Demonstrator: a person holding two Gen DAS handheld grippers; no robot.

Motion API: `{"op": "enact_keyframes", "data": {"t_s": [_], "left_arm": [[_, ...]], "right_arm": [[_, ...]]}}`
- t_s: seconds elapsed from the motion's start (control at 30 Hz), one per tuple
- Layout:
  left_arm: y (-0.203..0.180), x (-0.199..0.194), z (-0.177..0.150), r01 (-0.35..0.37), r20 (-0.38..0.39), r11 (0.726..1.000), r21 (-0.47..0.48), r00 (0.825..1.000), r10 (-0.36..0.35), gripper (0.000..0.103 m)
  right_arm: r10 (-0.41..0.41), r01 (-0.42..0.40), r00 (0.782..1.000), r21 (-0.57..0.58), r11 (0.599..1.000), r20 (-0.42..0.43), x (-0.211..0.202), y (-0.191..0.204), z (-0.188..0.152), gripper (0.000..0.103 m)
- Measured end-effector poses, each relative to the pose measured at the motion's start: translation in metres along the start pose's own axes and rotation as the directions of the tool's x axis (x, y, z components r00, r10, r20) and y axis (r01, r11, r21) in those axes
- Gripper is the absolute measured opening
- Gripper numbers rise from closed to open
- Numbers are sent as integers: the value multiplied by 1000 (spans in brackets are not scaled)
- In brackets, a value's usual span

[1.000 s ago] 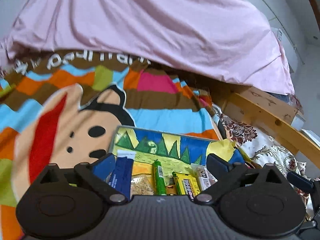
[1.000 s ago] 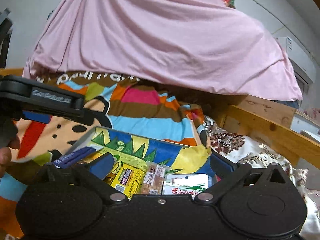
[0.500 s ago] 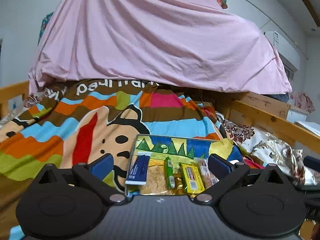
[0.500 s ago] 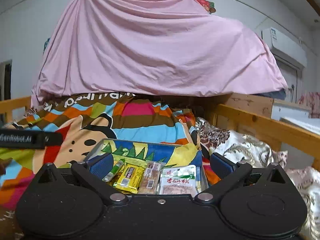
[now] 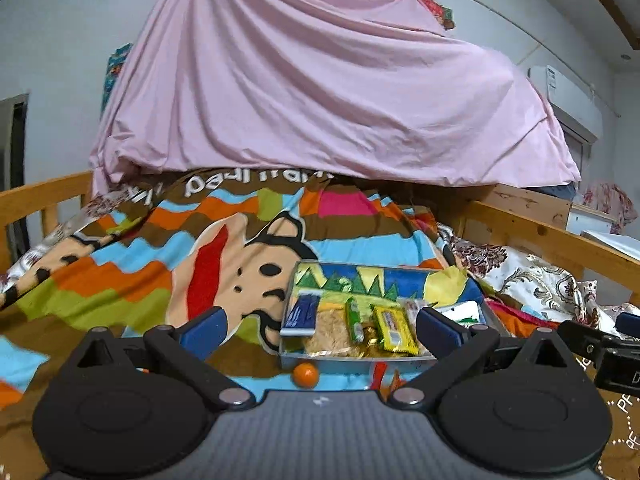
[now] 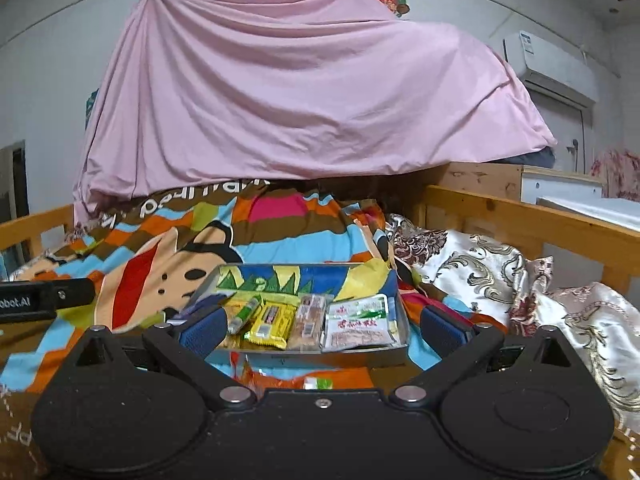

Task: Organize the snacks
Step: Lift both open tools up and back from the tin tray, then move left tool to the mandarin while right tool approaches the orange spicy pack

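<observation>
Most snack packets already lay side by side in the shallow metal tray (image 6: 400, 320) on the bed; a small orange ball (image 5: 305, 374) remained outside it. Both hand-held grippers, left hand-held gripper (image 5: 320, 326) and right hand-held gripper (image 6: 322, 328), hung open and empty.

A bedroom in a home: a bed with a wooden frame (image 6: 520, 220) carries a bright cartoon blanket (image 5: 168, 264) and floral pillows (image 6: 492, 264). A pink sheet (image 6: 304, 96) hangs from a line against the white wall, and an air conditioner (image 6: 548, 64) sits high by a door.
</observation>
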State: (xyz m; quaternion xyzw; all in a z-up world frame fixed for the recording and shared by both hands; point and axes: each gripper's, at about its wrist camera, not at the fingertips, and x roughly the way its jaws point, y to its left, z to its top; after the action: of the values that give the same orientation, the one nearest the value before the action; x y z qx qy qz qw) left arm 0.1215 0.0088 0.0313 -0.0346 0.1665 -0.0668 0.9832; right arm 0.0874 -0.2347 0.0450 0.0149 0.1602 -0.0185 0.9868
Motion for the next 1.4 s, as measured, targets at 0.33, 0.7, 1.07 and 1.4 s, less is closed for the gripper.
{"op": "enact_keyframes", "data": {"t_s": [0.33, 0.7, 1.07, 1.4], "left_arm": [[15, -36, -22, -47, -28, 999, -22, 999, 46, 103], [1, -56, -38, -55, -73, 996, 65, 995, 60, 103], [-2, -60, -39, -56, -93, 996, 67, 994, 62, 103], [2, -58, -39, -65, -108, 997, 48, 992, 70, 103]], "right_arm": [[18, -18, 1000, -53, 998, 2, -32, 12, -12, 102], [49, -52, 998, -103, 993, -31, -54, 17, -23, 102], [59, -66, 997, -118, 991, -58, -55, 26, -24, 102], [60, -67, 996, -113, 991, -65, -53, 25, -22, 102]]}}
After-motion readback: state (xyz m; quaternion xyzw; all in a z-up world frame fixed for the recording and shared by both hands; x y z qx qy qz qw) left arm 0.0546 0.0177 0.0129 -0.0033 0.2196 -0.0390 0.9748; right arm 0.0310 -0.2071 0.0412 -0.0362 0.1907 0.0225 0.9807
